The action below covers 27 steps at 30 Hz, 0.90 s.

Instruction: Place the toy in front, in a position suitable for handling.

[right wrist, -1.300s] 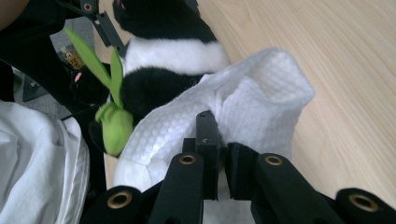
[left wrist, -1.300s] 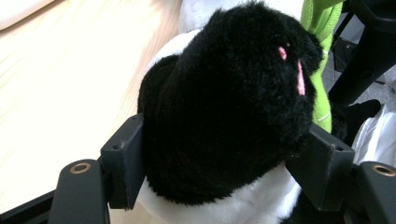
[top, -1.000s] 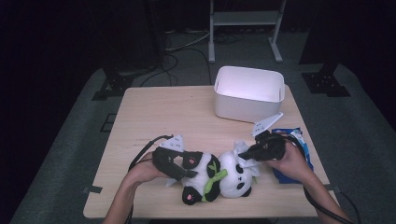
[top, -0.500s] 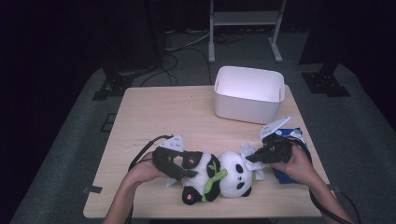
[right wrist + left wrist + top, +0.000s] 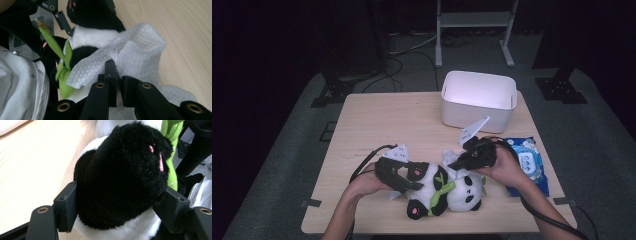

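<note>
Wiping step: my left gripper (image 5: pixel 120 202) clamps the toy panda's (image 5: pixel 447 192) black paw; right gripper (image 5: pixel 117 82) pinches a white wipe (image 5: pixel 130 55) against it. Next: rub across its fur.

In the right gripper view, the right gripper (image 5: pixel 116 75) has its two black jaws drawn close together on a fold of a white, waffle-textured wipe (image 5: pixel 130 56), which drapes over the black-and-white body of a plush panda (image 5: pixel 95 37) lying on the pale wooden table (image 5: pixel 180 32). A green leaf-shaped ribbon (image 5: pixel 61 62) sticks up from the panda at the left of the wipe, and a black paw with pink marks (image 5: pixel 87 10) lies at the top. White cloth (image 5: pixel 22 82) bunches at the lower left.
</note>
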Each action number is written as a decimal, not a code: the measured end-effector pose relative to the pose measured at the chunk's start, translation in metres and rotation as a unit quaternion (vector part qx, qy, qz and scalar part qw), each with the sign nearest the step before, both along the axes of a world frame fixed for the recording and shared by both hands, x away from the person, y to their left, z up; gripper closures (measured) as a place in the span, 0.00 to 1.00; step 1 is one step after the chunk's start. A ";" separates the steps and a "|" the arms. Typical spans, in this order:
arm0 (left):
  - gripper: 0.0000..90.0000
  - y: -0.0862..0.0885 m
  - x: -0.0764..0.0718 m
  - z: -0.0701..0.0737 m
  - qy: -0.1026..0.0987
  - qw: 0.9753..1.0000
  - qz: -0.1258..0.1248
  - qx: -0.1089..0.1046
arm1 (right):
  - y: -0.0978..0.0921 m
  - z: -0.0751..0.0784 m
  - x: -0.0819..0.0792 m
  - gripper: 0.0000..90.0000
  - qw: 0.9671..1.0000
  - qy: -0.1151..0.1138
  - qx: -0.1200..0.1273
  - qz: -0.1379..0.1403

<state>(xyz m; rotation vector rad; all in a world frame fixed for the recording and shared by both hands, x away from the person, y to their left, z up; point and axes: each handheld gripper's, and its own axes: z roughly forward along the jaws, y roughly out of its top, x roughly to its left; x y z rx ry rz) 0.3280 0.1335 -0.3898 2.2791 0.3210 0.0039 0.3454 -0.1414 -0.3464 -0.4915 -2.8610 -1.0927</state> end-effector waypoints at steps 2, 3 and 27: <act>0.30 0.000 0.000 0.000 -0.001 1.000 0.000 0.000 | 0.011 -0.001 0.001 0.93 1.000 0.003 -0.003 0.010; 0.30 0.000 -0.001 0.000 -0.001 1.000 0.000 0.000 | 0.016 -0.002 0.001 0.93 1.000 0.005 -0.007 0.015; 0.29 0.001 -0.001 -0.001 -0.003 1.000 -0.003 0.000 | 0.058 0.004 0.000 0.93 0.998 -0.003 -0.012 0.055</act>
